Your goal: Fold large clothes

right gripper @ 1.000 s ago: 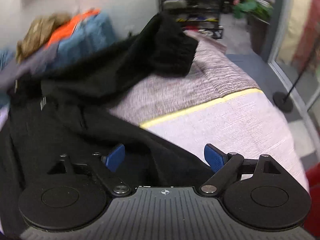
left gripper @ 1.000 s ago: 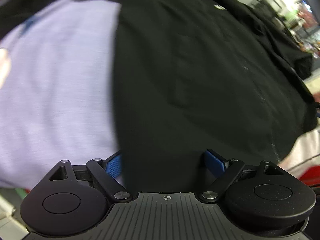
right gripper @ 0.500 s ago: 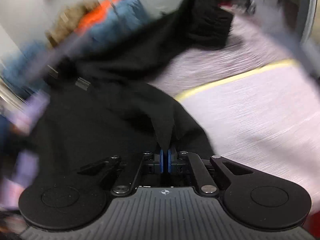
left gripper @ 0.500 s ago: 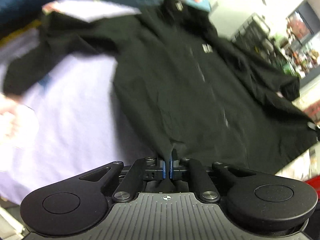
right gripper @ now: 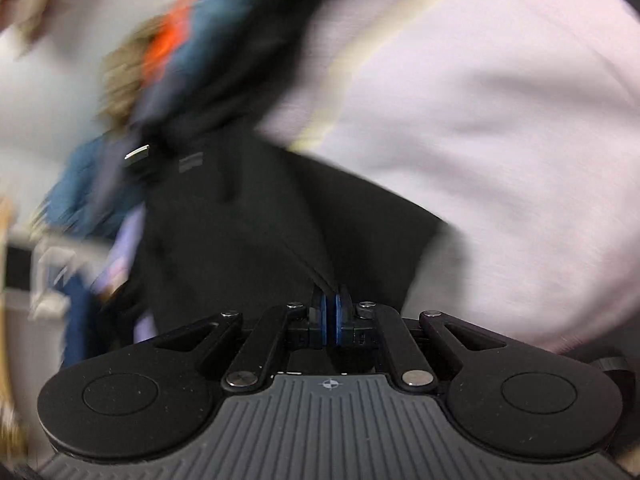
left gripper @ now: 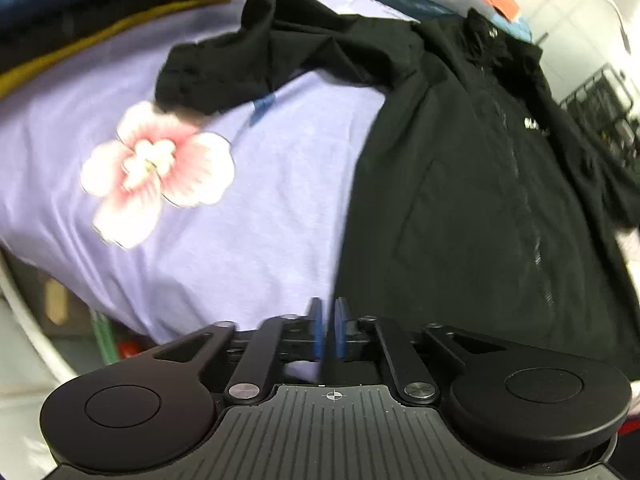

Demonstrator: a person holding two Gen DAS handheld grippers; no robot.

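A large black jacket [left gripper: 460, 200] lies spread on a bed, zip up, one sleeve [left gripper: 240, 68] crumpled at the far left. My left gripper [left gripper: 328, 332] hovers above the jacket's near left hem corner. Its jaws are opening, with a narrow gap and only lilac sheet showing between the blue pads. In the blurred right wrist view the jacket [right gripper: 248, 232] fills the lower middle. My right gripper [right gripper: 331, 320] is shut on a raised fold of its black fabric, which runs up out of the pads.
A lilac sheet [left gripper: 240, 240] with a pink flower print [left gripper: 156, 172] lies under the jacket's left side. A pale pink cover [right gripper: 500, 120] with a yellow stripe [right gripper: 340, 92] lies to the right. Blue, orange and tan clothes [right gripper: 176, 52] are heaped at the far side. A shelf rack [left gripper: 600, 96] stands beyond.
Both grippers went from open to shut on the jacket's hem. The left has since let go and pulled up and back. The right still holds its fold and has swung and rolled.
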